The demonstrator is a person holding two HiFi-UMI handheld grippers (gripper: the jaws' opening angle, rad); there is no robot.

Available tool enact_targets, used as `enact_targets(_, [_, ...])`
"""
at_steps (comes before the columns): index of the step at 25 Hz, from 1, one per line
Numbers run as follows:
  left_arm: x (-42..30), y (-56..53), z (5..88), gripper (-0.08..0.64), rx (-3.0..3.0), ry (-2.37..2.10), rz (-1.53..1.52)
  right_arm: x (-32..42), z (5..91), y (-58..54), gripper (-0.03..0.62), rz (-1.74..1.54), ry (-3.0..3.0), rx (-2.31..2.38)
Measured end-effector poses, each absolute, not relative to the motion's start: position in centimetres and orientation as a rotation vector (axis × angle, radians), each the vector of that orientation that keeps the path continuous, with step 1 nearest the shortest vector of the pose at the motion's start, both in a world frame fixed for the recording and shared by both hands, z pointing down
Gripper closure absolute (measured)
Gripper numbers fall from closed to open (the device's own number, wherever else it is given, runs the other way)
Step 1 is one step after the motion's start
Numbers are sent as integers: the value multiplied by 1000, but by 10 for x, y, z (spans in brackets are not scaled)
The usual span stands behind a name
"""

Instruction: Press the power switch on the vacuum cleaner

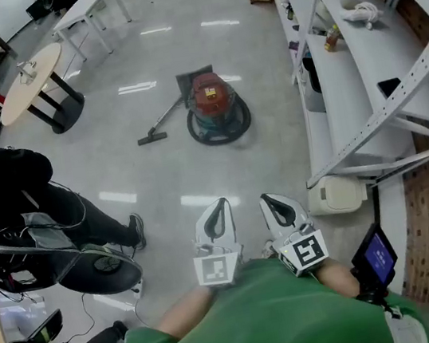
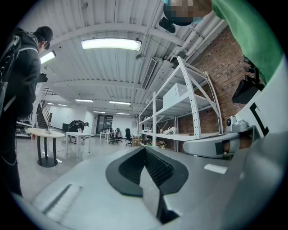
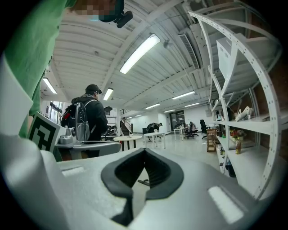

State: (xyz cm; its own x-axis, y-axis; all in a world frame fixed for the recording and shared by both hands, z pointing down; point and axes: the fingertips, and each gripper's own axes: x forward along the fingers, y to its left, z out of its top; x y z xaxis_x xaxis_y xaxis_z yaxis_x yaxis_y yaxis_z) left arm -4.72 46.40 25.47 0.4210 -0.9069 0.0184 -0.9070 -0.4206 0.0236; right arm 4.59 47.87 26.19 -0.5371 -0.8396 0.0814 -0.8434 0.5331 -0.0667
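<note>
Left gripper [image 1: 221, 203]: clenched, its two jaws meeting at the tips with nothing between them. It is held close in front of the person's green shirt and touches nothing.
Right gripper [image 1: 267, 197]: also clenched tip to tip and empty, just beside the left one, the two nearly parallel.
Vacuum cleaner [image 1: 215, 106]: red-topped canister on a dark round base, standing on the floor well ahead of both sets of tips, roughly straight on between them. Neither gripper is near it.
Floor nozzle [image 1: 153, 138]: on the end of its wand, lying ahead and left of the left gripper, beside the canister.
Right edge: a white shelving rack [image 1: 359, 63] runs along the right gripper's outer side, with a white bin [image 1: 335, 194] at its foot close by.
Left edge: a seated person in black [image 1: 6, 183] and a round table [image 1: 31, 83] lie well out from the left gripper.
Open room: bare glossy floor [image 1: 160, 183] stretches from the tips to the canister.
</note>
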Motion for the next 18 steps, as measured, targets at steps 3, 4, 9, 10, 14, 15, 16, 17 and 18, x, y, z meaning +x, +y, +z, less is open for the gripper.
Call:
enact_targets(3, [-43, 468, 259, 553, 2630, -1678, 11, 50, 266, 482, 595, 150, -2720, 1489])
enact_targets(4, [-42, 467, 260, 554, 2628, -1679, 13, 52, 267, 481, 595, 150, -2721, 1488])
enact_targets(9, [-25, 454, 258, 553, 2613, -1695, 42, 71, 265, 467, 595, 170, -2729, 1479])
enact_targets(10, [-21, 452, 258, 554, 2609, -1701, 48, 75, 265, 465, 595, 171, -2732, 1475])
enact_targets(14, [-9, 446, 258, 554, 2579, -1736, 51, 90, 266, 461, 595, 174, -2747, 1456])
enact_targets(15, [-6, 445, 257, 554, 2577, -1746, 51, 94, 267, 459, 595, 177, -2749, 1452])
enact_targets(16, [-3, 443, 256, 554, 2576, -1757, 51, 98, 267, 457, 595, 180, -2751, 1448])
enact_targets(17, [0, 441, 255, 554, 2573, -1767, 52, 102, 268, 454, 595, 182, -2751, 1445])
enact_targets(18, [4, 439, 254, 554, 2570, -1776, 52, 107, 269, 451, 595, 185, -2751, 1442])
